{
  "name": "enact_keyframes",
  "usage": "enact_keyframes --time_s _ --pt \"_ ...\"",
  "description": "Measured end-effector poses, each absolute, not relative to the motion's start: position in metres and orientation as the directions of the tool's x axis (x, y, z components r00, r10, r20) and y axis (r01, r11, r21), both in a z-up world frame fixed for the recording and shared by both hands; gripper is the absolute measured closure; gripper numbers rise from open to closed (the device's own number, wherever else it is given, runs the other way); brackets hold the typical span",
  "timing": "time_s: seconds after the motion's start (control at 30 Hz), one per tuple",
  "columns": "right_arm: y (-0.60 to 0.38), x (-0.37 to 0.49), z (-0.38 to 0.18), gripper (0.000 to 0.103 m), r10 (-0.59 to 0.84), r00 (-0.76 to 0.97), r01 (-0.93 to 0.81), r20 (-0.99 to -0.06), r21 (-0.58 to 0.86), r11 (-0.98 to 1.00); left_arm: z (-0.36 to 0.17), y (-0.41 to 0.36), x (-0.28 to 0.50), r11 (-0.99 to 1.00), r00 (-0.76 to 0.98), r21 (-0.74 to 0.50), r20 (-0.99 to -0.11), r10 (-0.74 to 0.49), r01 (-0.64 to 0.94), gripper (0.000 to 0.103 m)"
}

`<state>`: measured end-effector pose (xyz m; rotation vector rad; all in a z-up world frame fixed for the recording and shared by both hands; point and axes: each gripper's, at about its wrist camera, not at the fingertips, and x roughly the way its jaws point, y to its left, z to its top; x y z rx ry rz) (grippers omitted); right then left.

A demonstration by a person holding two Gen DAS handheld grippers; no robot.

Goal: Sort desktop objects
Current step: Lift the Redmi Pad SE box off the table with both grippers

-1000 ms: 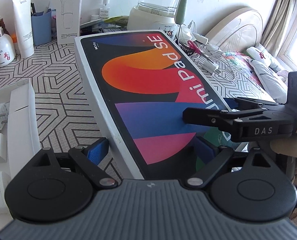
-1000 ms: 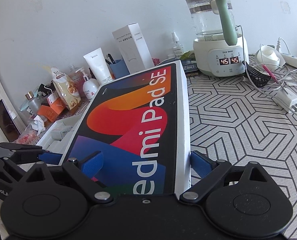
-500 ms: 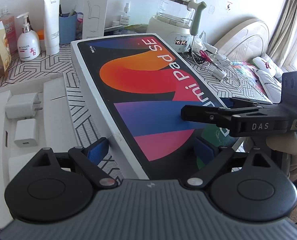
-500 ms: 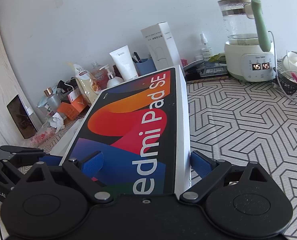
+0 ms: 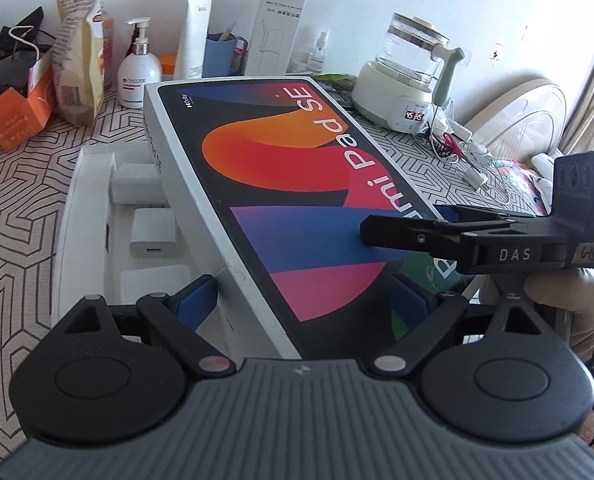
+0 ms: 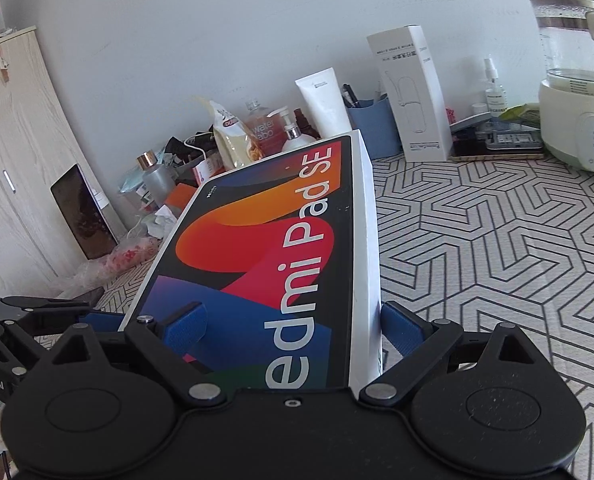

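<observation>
A colourful Redmi Pad SE box lid [image 5: 281, 168] is held in the air by both grippers. My left gripper [image 5: 301, 300] is shut on its near corner. My right gripper [image 6: 293, 328] is shut on the end next to it; it shows from the side in the left wrist view [image 5: 401, 232]. The lid also fills the right wrist view [image 6: 273, 248]. Below its left edge lies the open white box tray [image 5: 73, 208] with two white chargers [image 5: 153, 232] in it.
Along the back wall stand a lotion pump bottle [image 5: 139, 76], a white tube [image 5: 195, 36], a blue pen cup [image 5: 221, 56], a tall white carton [image 5: 275, 36] and a glass kettle [image 5: 409, 84]. Cables [image 5: 473, 160] lie right. An orange box [image 5: 17, 116] sits left.
Both grippers have carried the lid leftward and higher. The white tray with the chargers has come into full view under its left edge.
</observation>
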<state>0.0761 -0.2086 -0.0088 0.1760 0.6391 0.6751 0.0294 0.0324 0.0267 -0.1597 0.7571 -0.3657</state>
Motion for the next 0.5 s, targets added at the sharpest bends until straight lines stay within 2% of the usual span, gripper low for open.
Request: enact_keyframes --time_s 0.5 --pt "-0.156 0.078 -0.022 0.006 0.679 0.504 -0.558 -0.534 0.398 0.728 0.013 0.093 0.020 0.935 0.708 -0.313 -0.623 -0.333 0.164 0.010"
